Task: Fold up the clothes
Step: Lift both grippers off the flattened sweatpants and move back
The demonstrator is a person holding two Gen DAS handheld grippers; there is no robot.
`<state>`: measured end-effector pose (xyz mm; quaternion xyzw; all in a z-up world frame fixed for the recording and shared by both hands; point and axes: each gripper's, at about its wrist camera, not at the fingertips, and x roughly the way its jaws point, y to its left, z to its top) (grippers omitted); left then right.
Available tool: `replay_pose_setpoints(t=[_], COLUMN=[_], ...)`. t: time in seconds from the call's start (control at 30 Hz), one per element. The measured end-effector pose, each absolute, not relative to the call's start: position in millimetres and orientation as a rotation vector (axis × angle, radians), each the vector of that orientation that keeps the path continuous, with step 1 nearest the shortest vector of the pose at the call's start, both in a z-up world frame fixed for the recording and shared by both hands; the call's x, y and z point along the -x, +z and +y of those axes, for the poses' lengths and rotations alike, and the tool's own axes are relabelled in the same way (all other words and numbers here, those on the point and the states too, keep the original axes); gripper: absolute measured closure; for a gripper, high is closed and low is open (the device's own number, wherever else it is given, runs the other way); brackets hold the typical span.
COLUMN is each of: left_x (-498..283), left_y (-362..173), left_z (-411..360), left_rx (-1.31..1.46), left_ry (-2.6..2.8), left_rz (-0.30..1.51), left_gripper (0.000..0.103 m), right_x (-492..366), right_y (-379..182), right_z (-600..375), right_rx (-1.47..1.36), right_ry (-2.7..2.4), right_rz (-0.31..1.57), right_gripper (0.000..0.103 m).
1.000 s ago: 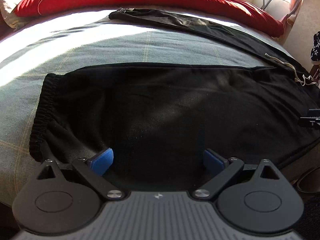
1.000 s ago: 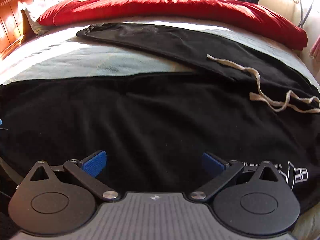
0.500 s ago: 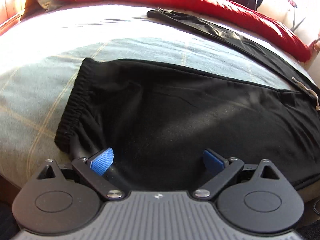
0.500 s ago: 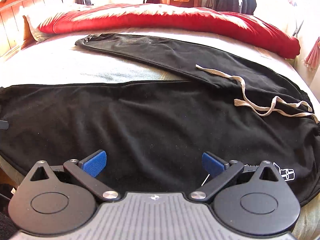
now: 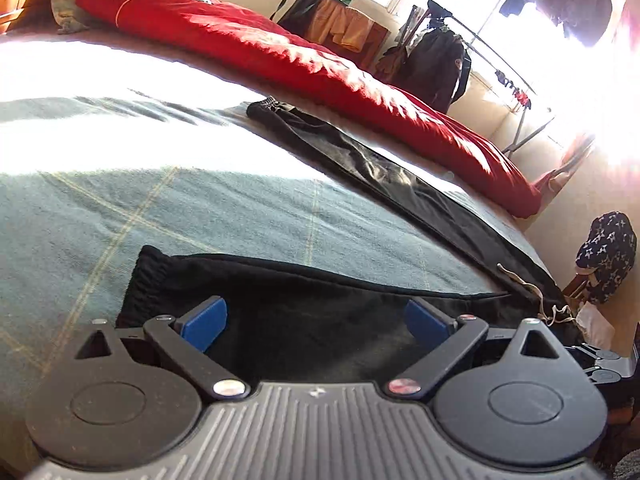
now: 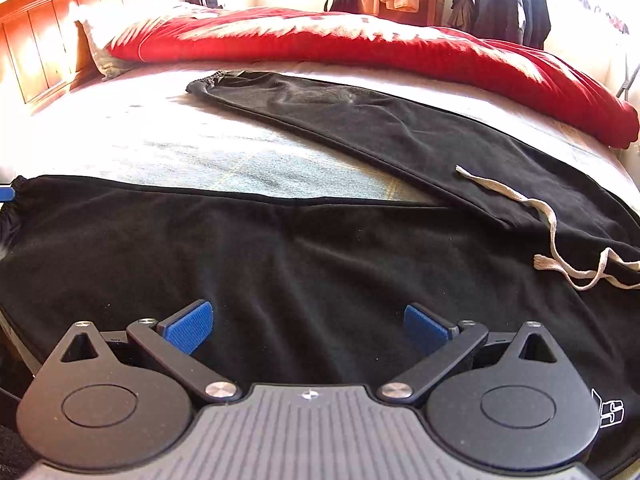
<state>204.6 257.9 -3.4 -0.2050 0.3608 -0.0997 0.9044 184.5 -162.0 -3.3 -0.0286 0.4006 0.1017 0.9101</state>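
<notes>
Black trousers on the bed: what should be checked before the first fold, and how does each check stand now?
1. Left gripper open, holding nothing: ok.
2. Right gripper open, holding nothing: ok.
3. Trousers spread flat on the bed, legs apart: ok.
4. Near cuff within reach of the left gripper: ok.
5. Drawstring tucked away: not ok, it trails loose over the fabric.
6. Near edge fully on the bed: cannot tell.
</notes>
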Motion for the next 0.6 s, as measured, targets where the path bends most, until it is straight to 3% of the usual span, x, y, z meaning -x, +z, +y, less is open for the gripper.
replay_pose_setpoints(t=[0.1, 0.13, 0.17, 0.47, 0.6], left_x=[-229.9, -231.2, -227.8, -214.4, -221.9], left_y=[-31.1, -37.2, -37.8, -3.3, -22.8], left_z=[258.5, 261.8, 264.9, 251.6, 253.3], left_rx=[0.419, 0.388, 0.389, 0.401, 0.389], left_ry=[-0.095, -0.005, 0.012, -0.121, -0.014], left_rz=[0.808, 0.83, 0.816, 0.799, 0.883], left_gripper=[0.008, 0.019, 0.023, 0.012, 0.012], right_x=[-186.9, -187.1, -187.2, -207.1, -212.1], right_y=[-1.7, -1.3, -0.9, -6.9, -12.4], right_z=[-161.9, -162.1, -162.3, -169.2, -161.3], right_rx=[0.043, 0.049, 0.055, -0.127, -0.174], right_ry=[0.183, 0.171, 0.159, 0.169, 0.185], right_rz=[0.833, 0.834, 0.835, 0.835, 0.857], right_gripper=[0.0, 0.0, 0.0, 0.0, 0.0])
